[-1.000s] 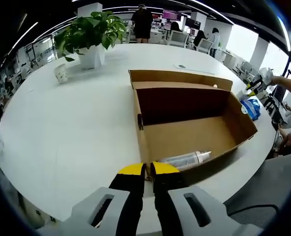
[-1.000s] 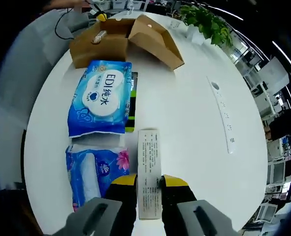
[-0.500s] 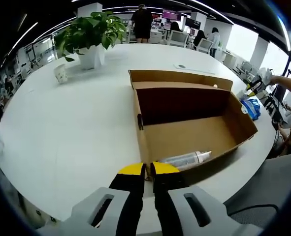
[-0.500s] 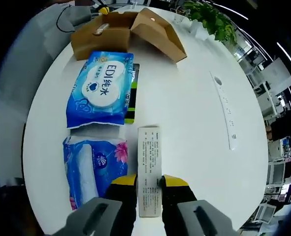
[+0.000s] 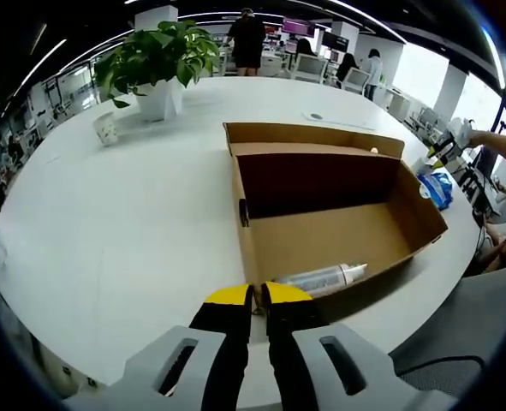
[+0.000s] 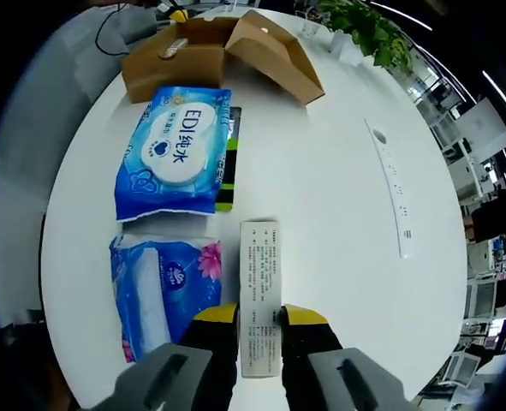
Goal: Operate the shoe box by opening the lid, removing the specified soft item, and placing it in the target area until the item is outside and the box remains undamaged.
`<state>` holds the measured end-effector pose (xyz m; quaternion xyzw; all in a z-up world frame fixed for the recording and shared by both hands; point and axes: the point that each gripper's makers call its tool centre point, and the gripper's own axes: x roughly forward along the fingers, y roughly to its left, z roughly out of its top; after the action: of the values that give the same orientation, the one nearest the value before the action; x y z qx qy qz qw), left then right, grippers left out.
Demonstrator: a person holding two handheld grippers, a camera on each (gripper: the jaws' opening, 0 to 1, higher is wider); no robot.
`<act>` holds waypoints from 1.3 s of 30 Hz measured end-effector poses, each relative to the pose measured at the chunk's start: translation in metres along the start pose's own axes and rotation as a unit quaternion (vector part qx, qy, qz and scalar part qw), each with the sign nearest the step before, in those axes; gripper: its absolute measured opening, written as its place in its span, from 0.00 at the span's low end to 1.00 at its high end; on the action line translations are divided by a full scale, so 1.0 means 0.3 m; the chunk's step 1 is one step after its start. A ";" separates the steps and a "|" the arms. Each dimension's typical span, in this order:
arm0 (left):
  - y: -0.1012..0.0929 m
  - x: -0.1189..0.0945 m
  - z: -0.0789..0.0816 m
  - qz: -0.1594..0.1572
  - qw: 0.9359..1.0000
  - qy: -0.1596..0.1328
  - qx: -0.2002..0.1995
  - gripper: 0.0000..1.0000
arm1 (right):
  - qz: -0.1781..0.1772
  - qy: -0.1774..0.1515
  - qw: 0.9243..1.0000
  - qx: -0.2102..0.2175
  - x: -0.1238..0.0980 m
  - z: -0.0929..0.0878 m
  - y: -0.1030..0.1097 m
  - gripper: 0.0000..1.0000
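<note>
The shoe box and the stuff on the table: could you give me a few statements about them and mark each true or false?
1. The shoe box is open. True.
2. A bottle lies inside the box. True.
3. The right gripper has its jaws around a white carton. True.
4. The potted plant stands inside the box. False: it stands on the table.
5. Both blue wipes packs are in the box. False: they lie on the table.

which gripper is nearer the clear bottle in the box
Left. The left gripper sits at the box wall right beside the bottle; the right gripper is far across the table, around a white carton.
</note>
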<state>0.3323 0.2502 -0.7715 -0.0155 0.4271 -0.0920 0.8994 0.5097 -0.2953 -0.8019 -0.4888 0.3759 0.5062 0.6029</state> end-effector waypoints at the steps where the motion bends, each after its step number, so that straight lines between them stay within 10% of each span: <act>1: 0.000 0.000 0.000 0.000 1.000 0.000 0.000 0.03 | 0.000 0.001 1.000 -0.001 0.001 0.000 -0.001 0.15; 24: -0.007 0.003 0.014 0.002 0.999 -0.004 0.040 0.06 | -0.044 -0.005 0.999 0.017 -0.021 0.027 -0.060 0.29; 39: -0.023 -0.003 0.091 0.002 0.992 -0.015 0.124 0.21 | -0.084 -0.067 0.987 0.121 -0.129 0.137 -0.002 0.50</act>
<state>0.3516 0.2421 -0.7528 0.0957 0.3988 -0.1417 0.9010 0.5007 -0.2649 -0.7552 -0.4071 0.3507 0.4363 0.7218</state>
